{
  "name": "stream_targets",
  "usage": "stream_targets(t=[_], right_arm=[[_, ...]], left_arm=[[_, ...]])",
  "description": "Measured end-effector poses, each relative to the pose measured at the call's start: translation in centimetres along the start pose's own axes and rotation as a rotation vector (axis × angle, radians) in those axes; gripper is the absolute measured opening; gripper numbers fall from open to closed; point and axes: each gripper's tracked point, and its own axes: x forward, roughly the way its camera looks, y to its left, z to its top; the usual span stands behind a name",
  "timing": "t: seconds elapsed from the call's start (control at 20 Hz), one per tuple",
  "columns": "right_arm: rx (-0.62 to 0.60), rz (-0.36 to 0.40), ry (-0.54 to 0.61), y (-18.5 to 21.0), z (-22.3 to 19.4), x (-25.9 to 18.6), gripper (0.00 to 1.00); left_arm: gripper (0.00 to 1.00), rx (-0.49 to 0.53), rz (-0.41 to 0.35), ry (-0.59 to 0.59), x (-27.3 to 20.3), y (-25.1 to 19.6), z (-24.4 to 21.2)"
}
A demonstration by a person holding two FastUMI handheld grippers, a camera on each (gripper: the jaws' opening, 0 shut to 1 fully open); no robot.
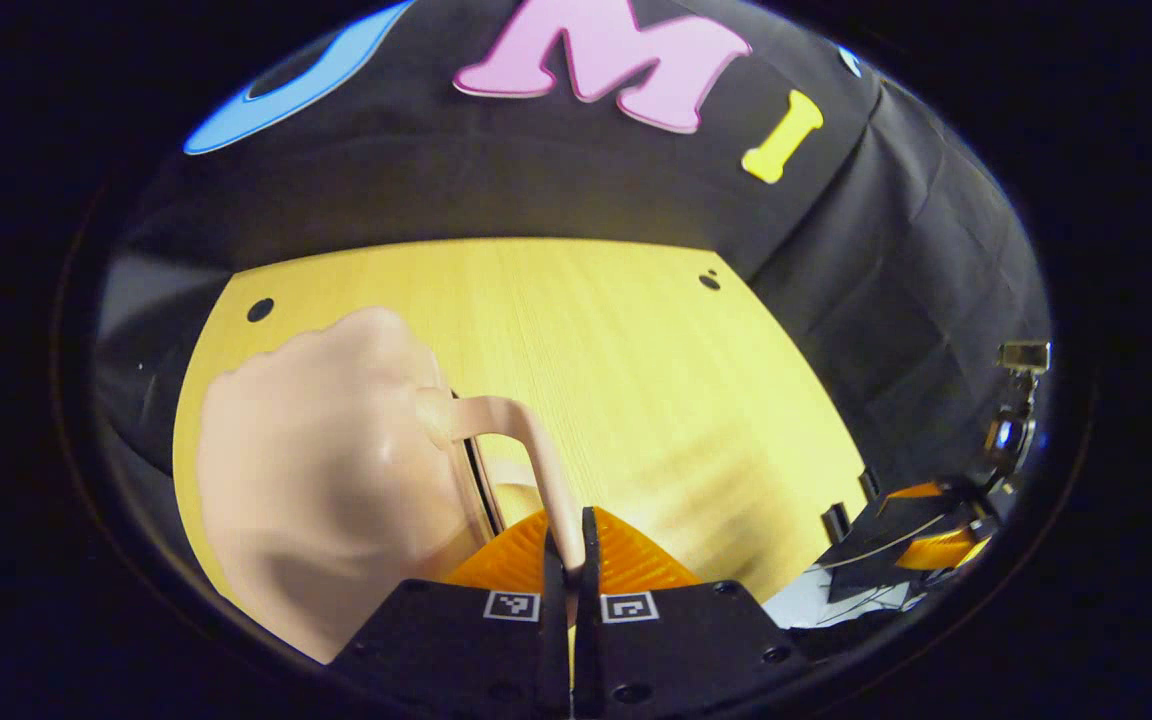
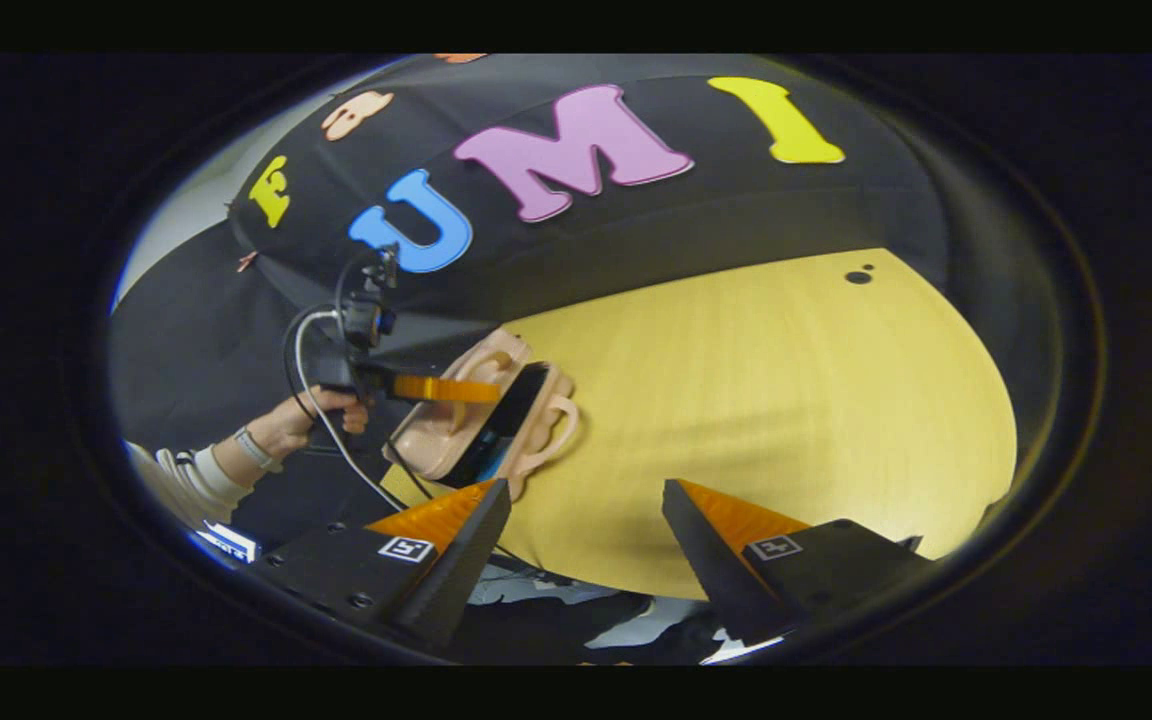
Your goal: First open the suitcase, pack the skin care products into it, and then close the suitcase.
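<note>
Writing and labels: no brand or readable text on the suitcase [image 1: 326,470]; your grippers carry small square coded markers near the fingers, which are not legible as words.
Left gripper [image 1: 570,560]: your jaws stand closed, with both fingers pressed on the suitcase handle [image 1: 526,440], a thin pale-pink loop that runs down between the fingertips in the left gripper view.
Right gripper [image 2: 586,520]: your jaws stand wide apart, holding and touching nothing; they hover over the near edge of the table [image 2: 766,400].
Suitcase, position: a small pale-pink case at the left end of the wooden table, just beside the left gripper. In the right gripper view it sits tilted, with a dark band showing along the seam between its two shells.
Suitcase, state: whether the shells are parted or latched cannot be told from either view.
Your hand [image 2: 311,415]: it grips the left gripper's handle in the right gripper view, with a light sleeve [image 2: 186,480] and a wristband at the wrist.
</note>
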Motion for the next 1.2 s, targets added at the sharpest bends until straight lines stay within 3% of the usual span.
stream_targets(t=[0.15, 0.3, 0.35, 0.4, 0.45, 0.55, 0.65, 0.7, 0.85, 1.1, 1.2], right_arm=[[-0.002, -0.039, -0.015, -1.8, -0.5, -1.6, 0.97], [0.03, -0.049, -0.025, -2.9, -0.9, -1.9, 0.97], [0.036, -0.05, -0.027, -2.9, -0.9, -1.7, 0.97], [0.037, -0.05, -0.025, -2.8, -1.0, -1.5, 0.97], [0.031, -0.05, -0.03, -2.6, -0.8, -1.3, 0.97], [0.0, -0.046, -0.048, -1.9, 0.5, -1.0, 0.98], [-0.038, -0.047, -0.075, -1.2, 2.2, -0.4, 0.97], [-0.051, -0.051, -0.097, -1.0, 3.4, -0.1, 0.98], [-0.097, -0.069, -0.18, 0.3, 8.0, 0.3, 0.97], [-0.281, -0.139, -0.359, 2.9, 16.3, -0.9, 0.97], [-0.343, -0.166, -0.447, 4.3, 19.2, -2.3, 0.97]], left_arm=[[0.1, 0.044, 0.054, 0.029, 3.0, -1.1, -2.6], [0.21, 0.028, 0.096, -0.018, 3.7, -1.1, -2.3], [0.18, 0.018, 0.116, -0.024, 4.0, -1.1, -2.4], [0.28, 0.007, 0.122, -0.027, 4.1, -1.4, -2.4], [0.26, -0.003, 0.117, -0.035, 3.9, -1.8, -2.4], [0.43, 0.015, 0.131, -0.102, 2.3, -2.6, -1.1], [0.88, 0.081, 0.24, -0.213, -0.4, -1.8, 1.6], [0.99, 0.107, 0.279, -0.268, -2.2, -2.0, 2.9], [0.96, 0.153, 0.308, -0.452, -8.2, -4.7, 6.8], [0.98, 0.263, 0.312, -0.688, -16.6, -10.0, 11.1], [0.98, 0.235, 0.279, -0.771, -19.3, -12.4, 12.1]])
